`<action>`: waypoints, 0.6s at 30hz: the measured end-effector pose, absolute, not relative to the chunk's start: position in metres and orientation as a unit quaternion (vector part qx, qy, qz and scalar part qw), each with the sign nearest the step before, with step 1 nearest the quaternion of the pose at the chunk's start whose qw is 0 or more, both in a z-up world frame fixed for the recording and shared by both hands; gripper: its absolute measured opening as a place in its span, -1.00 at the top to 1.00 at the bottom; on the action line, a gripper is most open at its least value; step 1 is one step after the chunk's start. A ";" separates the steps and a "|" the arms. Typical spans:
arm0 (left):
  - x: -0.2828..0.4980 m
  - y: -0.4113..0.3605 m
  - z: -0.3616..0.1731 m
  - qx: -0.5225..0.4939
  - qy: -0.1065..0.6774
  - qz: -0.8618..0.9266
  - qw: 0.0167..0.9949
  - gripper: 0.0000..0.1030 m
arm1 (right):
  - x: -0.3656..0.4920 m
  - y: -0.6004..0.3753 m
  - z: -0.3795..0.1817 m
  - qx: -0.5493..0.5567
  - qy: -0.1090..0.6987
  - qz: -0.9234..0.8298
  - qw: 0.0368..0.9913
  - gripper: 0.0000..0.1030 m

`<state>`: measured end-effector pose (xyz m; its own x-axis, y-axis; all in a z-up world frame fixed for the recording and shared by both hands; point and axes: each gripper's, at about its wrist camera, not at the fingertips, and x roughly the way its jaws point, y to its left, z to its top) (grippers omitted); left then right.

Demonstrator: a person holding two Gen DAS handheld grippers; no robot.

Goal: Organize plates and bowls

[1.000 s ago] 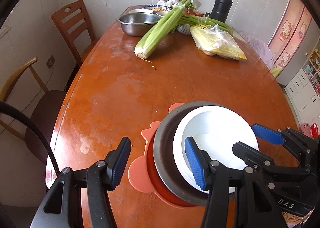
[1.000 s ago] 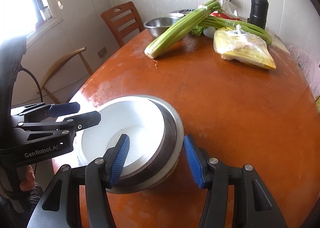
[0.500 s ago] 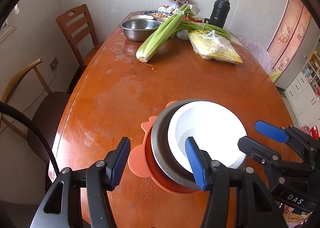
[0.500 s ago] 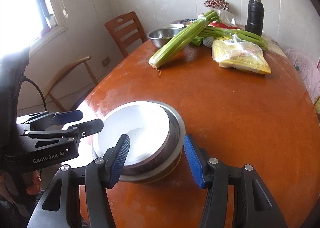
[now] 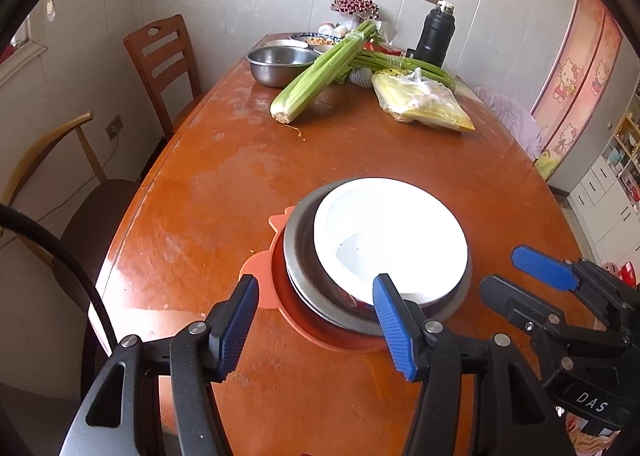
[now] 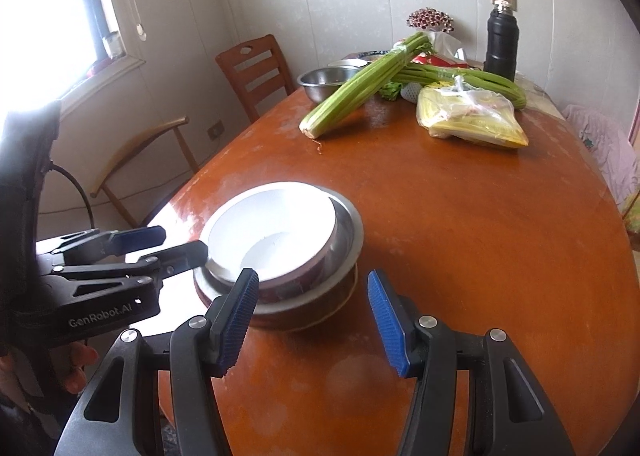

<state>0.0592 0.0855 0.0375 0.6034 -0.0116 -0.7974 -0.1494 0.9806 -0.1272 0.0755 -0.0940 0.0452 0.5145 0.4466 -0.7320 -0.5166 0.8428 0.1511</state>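
A white bowl (image 5: 390, 234) sits nested in a steel bowl (image 5: 298, 268), which rests on an orange plate (image 5: 260, 288) on the wooden table (image 5: 224, 176). The stack also shows in the right wrist view, with the white bowl (image 6: 276, 232) inside the steel bowl (image 6: 344, 240). My left gripper (image 5: 316, 326) is open and empty, just in front of the stack's near rim. My right gripper (image 6: 314, 314) is open and empty, just in front of the stack. The right gripper also shows in the left wrist view (image 5: 520, 276), right of the stack.
At the table's far end lie celery (image 5: 320, 76), a yellow bagged pack (image 5: 424, 104), a steel bowl (image 5: 278, 62), small dishes and a black flask (image 5: 434, 36). Two chairs (image 5: 160, 64) stand along the left side. The table edge runs close below both grippers.
Both grippers have drawn back and up from the stack, which now looks farther away. The stack has not moved. Both grippers stay open.
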 end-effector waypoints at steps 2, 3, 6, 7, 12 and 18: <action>0.055 0.084 0.038 -0.094 0.442 0.037 0.891 -0.15 | 0.071 -0.097 0.042 -0.045 0.406 0.273 0.871 -0.14; 0.052 0.083 0.038 -0.097 0.438 0.035 0.893 -0.16 | 0.070 -0.098 0.041 -0.045 0.407 0.271 0.871 -0.14; 0.043 0.076 0.040 -0.088 0.434 0.037 0.896 -0.17 | 0.063 -0.102 0.039 -0.043 0.406 0.271 0.872 -0.15; 0.040 0.075 0.040 -0.086 0.432 0.036 0.897 -0.17 | 0.060 -0.103 0.039 -0.045 0.404 0.273 0.872 -0.15; 0.026 0.068 0.037 -0.083 0.432 0.041 0.897 -0.20 | 0.048 -0.106 0.035 -0.050 0.403 0.275 0.872 -0.15; 0.011 0.060 0.028 -0.080 0.439 0.038 0.894 -0.20 | 0.035 -0.111 0.027 -0.050 0.406 0.273 0.871 -0.16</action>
